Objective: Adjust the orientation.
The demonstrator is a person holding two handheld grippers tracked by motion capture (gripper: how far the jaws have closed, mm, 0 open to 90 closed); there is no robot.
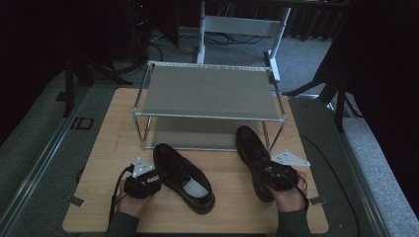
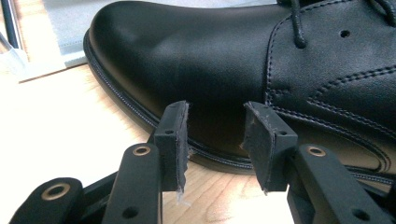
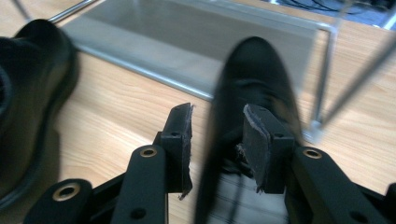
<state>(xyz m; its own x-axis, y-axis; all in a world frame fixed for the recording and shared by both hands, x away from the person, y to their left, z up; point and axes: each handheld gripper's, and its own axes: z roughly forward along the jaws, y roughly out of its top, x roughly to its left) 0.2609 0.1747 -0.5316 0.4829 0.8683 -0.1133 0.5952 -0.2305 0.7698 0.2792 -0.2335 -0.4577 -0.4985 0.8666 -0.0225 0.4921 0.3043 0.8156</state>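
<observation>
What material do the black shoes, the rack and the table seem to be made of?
Left shoe: smooth black leather or a look-alike, soft sheen, stitched seams, punched holes. Right shoe: looks the same, but blurred in the right gripper view. Rack: thin shiny metal tubes; matte grey shelves, perhaps fabric or sheet. Table: light wood or wood-look laminate, visible grain.

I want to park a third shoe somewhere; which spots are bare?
The rack's top shelf is bare. So is the tabletop left of the rack, and the strip between the left shoe and right shoe. It is crowded near the front edge, around both grippers.
</observation>
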